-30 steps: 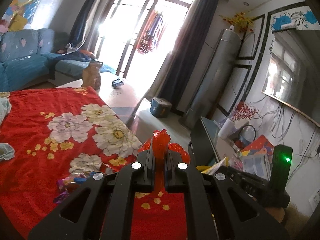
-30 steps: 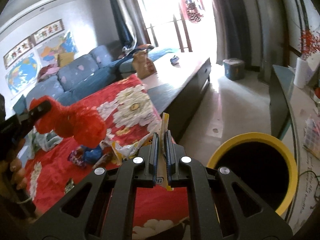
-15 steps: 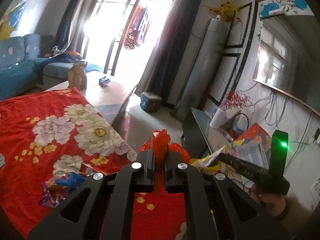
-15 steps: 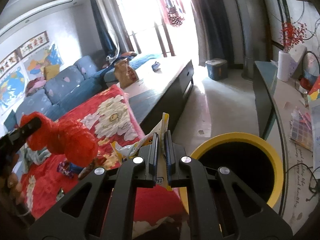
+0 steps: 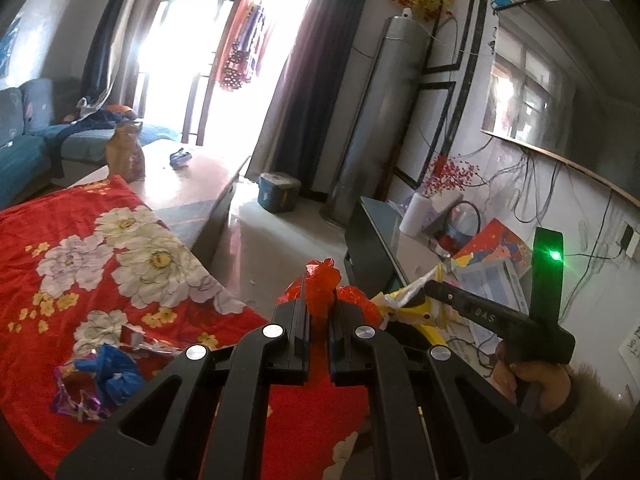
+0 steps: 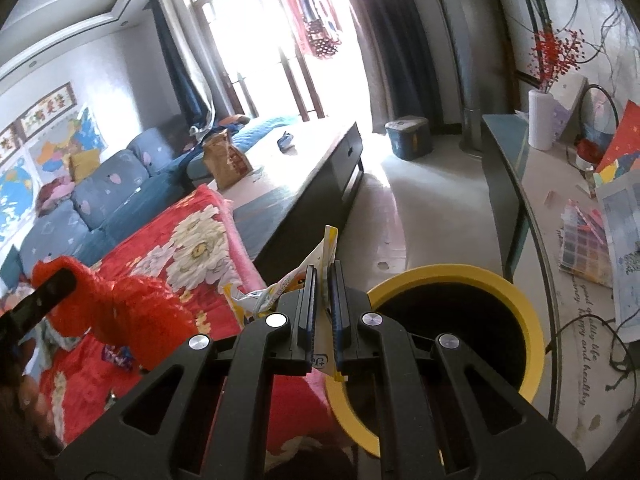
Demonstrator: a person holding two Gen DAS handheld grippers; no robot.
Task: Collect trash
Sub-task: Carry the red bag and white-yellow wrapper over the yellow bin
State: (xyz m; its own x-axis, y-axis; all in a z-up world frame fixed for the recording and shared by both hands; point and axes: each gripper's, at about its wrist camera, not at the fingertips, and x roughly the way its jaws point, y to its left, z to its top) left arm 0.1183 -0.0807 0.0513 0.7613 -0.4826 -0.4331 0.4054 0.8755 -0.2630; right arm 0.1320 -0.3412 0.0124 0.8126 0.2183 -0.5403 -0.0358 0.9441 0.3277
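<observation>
now each hand-held gripper clamps trash, right [image 6: 323,276] holding a yellow wrapper [image 6: 325,246] beside the yellow bin's rim [image 6: 440,270].

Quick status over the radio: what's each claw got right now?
Left gripper shut on red bag. Right gripper shut on yellow wrapper, beside yellow bin. Nothing blocking.

Both claws clamped, both angled downward.
Left claw [image 5: 319,312] pinches red plastic; right claw [image 6: 323,300] pinches a yellow-white wrapper. Right hand [image 5: 532,380] grips its handle.
</observation>
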